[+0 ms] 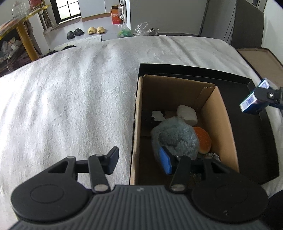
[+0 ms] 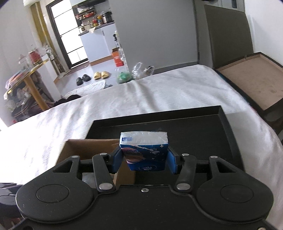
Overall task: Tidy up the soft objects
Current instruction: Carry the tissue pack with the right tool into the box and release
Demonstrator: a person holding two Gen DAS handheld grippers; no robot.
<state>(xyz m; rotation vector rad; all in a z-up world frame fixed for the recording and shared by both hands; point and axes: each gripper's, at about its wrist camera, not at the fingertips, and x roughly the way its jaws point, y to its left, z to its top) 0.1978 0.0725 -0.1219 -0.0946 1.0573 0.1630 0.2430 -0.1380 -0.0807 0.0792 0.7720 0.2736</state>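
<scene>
A cardboard box stands in a black tray on the white bed. Inside lie a grey-blue fluffy plush, an orange soft bun toy and a white soft block. My left gripper is open and empty, its right finger over the box's near end, its left finger over the bedspread. My right gripper is shut on a blue tissue pack, held above the tray beside the box. The pack also shows in the left wrist view.
The white bedspread stretches left and far. A brown board lies off the bed's right side. Slippers, plastic bags and an orange carton are on the floor beyond. A yellow table stands far left.
</scene>
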